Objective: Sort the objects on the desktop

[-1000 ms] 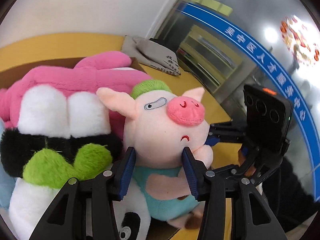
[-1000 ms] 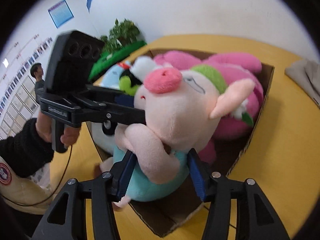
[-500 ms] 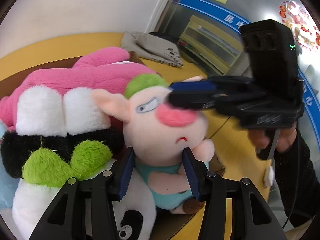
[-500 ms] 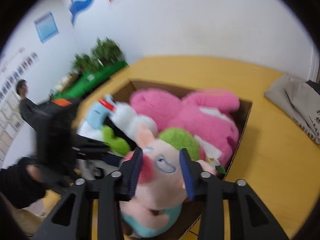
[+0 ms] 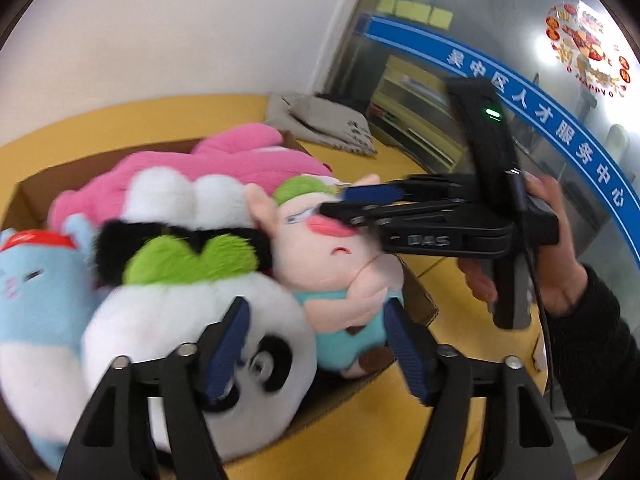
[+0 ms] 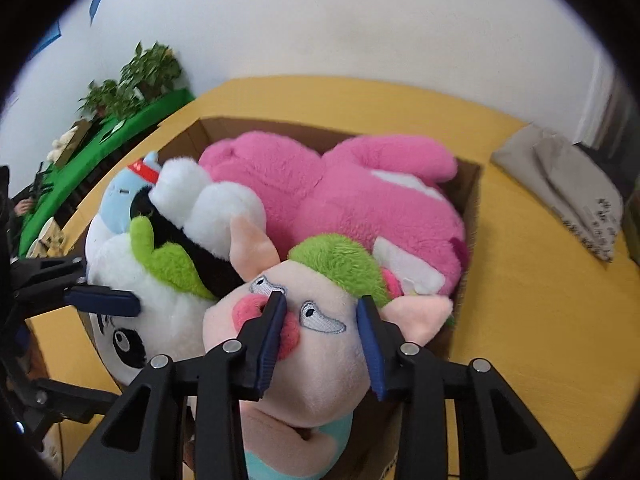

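A cardboard box (image 6: 474, 184) on the yellow table holds several plush toys: a pink one (image 6: 352, 196), a panda (image 5: 192, 320), a light blue one (image 5: 36, 300) and a pink pig (image 6: 320, 360) with green hair at the near corner. My right gripper (image 6: 322, 332) is partly closed with its blue pads pressed on the pig's face; it also shows in the left wrist view (image 5: 344, 208). My left gripper (image 5: 316, 344) is open and empty, just above the panda and the pig's body (image 5: 340, 344).
A folded grey cloth bag (image 6: 568, 184) lies on the table (image 6: 540, 320) beyond the box. Green plants (image 6: 136, 76) and a green-covered table stand at the far left. A glass wall with a blue band (image 5: 540, 120) is behind my right hand.
My left gripper let go of the pig, opened and drew back toward the panda. My right gripper swung up over the pig and now presses on its face.
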Available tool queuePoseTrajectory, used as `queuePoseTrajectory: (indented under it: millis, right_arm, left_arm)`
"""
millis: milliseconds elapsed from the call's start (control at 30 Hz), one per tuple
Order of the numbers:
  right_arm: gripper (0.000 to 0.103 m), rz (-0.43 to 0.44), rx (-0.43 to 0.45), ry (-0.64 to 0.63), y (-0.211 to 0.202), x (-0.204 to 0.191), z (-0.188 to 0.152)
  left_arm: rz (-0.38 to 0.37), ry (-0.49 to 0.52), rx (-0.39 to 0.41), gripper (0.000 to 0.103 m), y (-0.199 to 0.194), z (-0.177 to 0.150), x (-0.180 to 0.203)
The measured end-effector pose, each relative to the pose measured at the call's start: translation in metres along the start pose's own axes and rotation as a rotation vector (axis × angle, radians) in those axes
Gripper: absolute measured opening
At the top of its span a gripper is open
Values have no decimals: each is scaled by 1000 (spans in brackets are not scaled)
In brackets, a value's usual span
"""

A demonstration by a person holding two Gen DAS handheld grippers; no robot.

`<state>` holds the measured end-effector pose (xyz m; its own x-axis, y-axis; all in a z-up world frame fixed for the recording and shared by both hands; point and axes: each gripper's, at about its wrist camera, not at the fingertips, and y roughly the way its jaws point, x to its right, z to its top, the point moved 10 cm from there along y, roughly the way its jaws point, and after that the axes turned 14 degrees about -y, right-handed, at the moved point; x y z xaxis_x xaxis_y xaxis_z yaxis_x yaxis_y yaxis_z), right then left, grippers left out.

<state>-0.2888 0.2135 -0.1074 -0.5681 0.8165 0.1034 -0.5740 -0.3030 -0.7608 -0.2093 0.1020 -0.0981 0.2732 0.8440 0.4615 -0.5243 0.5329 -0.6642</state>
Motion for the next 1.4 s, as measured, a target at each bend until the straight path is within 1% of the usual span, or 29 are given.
queuePoseTrajectory:
  millis: [33, 67, 100, 133, 167, 200, 267, 367, 433, 533, 667, 767, 933, 1200, 1400]
  right_arm:
    - [72, -55, 35, 22, -17, 0, -1]
    - [85, -105, 68, 39, -33, -1, -2]
    - [85, -112, 115, 51, -51, -9, -4]
    - [85, -100, 168, 60, -69, -20, -6]
    - [85, -98, 200, 67, -84, -32, -10]
    - [85, -100, 222, 73, -99, -44, -16]
    - [85, -123, 236, 74, -119, -68, -28]
    - [85, -160, 211, 104, -133, -92, -47]
    - [85, -199, 200, 130, -140, -105, -61]
    - [85, -237, 181, 154, -143, -118, -74]
    - [85, -254, 160, 152, -145, -131, -85]
    - [85, -273, 146, 143, -148, -133, -89]
    - [85, -294, 135, 123, -153, -136, -91]
    - [85, -301, 131, 120, -156, -137, -93]
    - [85, -306, 114, 121, -152, -136, -99]
  left_arm:
    - [19, -6, 27, 89, -11, 0, -2]
    - [38, -9, 58, 91, -23, 0, -3]
    - [51, -11, 82, 95, -35, -1, -4]
    - [61, -13, 100, 99, -44, -3, -4]
    - [78, -16, 122, 102, -55, -6, -5]
    - [95, -16, 141, 103, -66, -11, -5]
    - [121, -16, 161, 103, -83, -20, -4]
    - [150, -12, 195, 103, -105, -34, -2]
    - [155, -15, 220, 103, -119, -44, 1]
    - [130, -28, 233, 103, -128, -59, 7]
    - [91, -46, 223, 103, -132, -76, 13]
    - [79, -50, 210, 103, -132, -85, 15]
    - [64, -52, 203, 103, -132, -91, 18]
    - [30, -48, 190, 103, -131, -95, 26]
    - [28, -51, 188, 103, -130, -96, 25]
